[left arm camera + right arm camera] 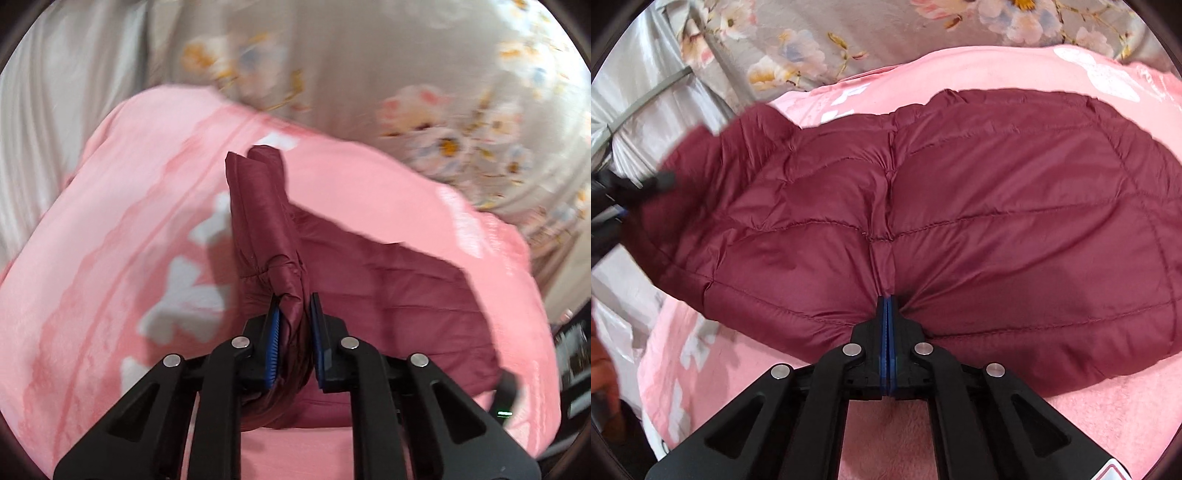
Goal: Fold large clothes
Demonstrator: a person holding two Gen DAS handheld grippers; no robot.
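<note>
My left gripper (295,306) has its blue-padded jaws drawn in on a bunched fold of the dark maroon quilted puffer jacket (923,206), the fabric squeezed between the pads and a padded piece of it standing up straight ahead of the fingertips. My right gripper (887,301) is pinched fully together on the jacket's near hem, right at a vertical seam, with the quilted panels spreading away ahead and to both sides of the tips. The jacket lies on a pink fleece blanket with pale flower shapes (1089,424), which shows under and around both grippers. Beyond the blanket, further ahead, lies a grey floral-printed sheet (424,122). At the far left of the right wrist view, my other tool touches the jacket's edge.
</note>
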